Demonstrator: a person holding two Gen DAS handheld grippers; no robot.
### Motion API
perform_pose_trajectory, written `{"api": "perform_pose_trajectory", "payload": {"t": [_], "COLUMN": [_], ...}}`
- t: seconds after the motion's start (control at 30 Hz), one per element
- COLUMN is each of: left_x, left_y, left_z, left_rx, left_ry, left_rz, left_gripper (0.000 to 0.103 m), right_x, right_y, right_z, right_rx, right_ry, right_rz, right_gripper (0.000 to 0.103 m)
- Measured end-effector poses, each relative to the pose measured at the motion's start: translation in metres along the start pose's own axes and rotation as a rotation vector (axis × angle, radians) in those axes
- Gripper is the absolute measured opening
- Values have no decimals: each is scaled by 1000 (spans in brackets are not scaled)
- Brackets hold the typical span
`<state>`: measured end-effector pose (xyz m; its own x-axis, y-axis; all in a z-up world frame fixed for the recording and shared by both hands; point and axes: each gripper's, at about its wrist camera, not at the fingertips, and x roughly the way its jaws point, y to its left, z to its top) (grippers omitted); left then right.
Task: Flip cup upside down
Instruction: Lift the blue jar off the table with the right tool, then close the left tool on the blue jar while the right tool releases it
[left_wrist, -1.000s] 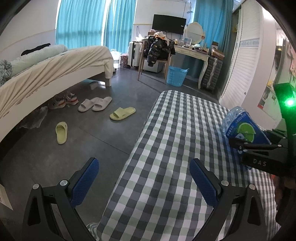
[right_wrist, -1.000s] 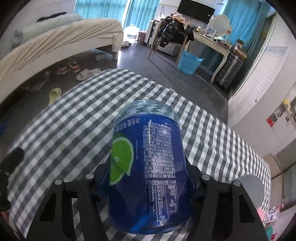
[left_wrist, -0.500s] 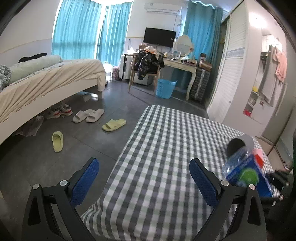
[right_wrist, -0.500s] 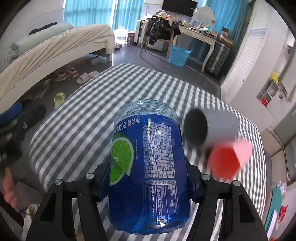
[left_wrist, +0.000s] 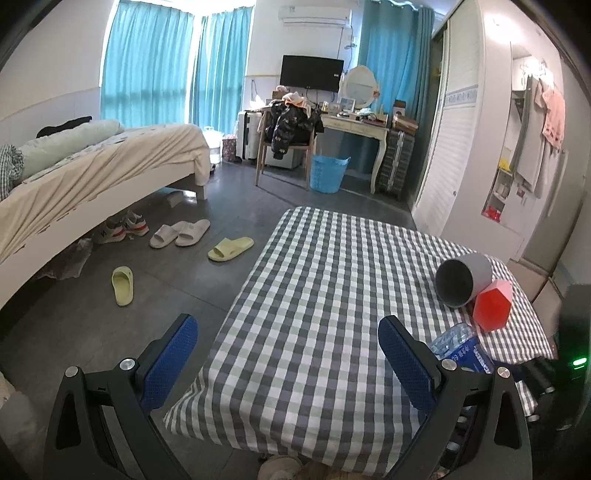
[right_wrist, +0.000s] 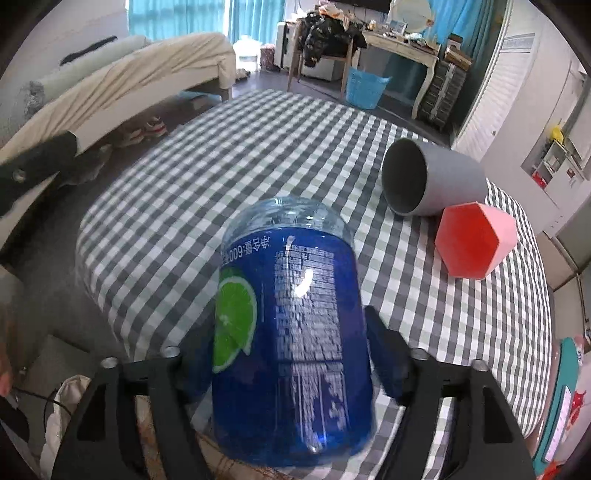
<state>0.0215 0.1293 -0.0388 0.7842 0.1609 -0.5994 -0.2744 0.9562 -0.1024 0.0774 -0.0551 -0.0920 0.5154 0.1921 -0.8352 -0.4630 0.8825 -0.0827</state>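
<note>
While our right gripper (right_wrist: 291, 373) stays clamped on the blue bottle (right_wrist: 291, 332) and our left gripper (left_wrist: 288, 354) hangs wide apart, we judge the grey cup (right_wrist: 432, 179), lying sideways at the far right beside the red cup (right_wrist: 476, 240), light, rigid and best gripped mid-wall.

Soft window daylight, fisheye-bent edges, dark corners, blurred right view
</note>
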Motion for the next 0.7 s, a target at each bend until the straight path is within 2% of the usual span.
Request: {"api": "perform_pose_trajectory", "payload": {"t": [0.1,0.17,0.23,0.37,0.53,0.7], "left_x": [2,2,4,6,20,45], "left_y": [-12,-21,-33,-70,-118,-144], "left_z": [3,3,4,10,17,9], "left_rx": [19,33,63,128,159,167], "left_ry": [14,20,30,49,138,248], "left_rz": [11,6,-4,-19,-79,-65], "left_gripper": [101,101,101,101,101,99], "right_x": [-25,-44,-62,-86,-87,-77], "right_y": [-12,-24,-42,-79,-131,-166], "right_z": [-1,-3,-5,-18,-39,-57], "right_rx": [15,26,40,78,192,268], "right_ry": [-77,-134,-191,-282,-314,-310], "right_rz": [56,66,44,-64,-81,-97], "right_gripper": [89,89,90,90,90,90]}}
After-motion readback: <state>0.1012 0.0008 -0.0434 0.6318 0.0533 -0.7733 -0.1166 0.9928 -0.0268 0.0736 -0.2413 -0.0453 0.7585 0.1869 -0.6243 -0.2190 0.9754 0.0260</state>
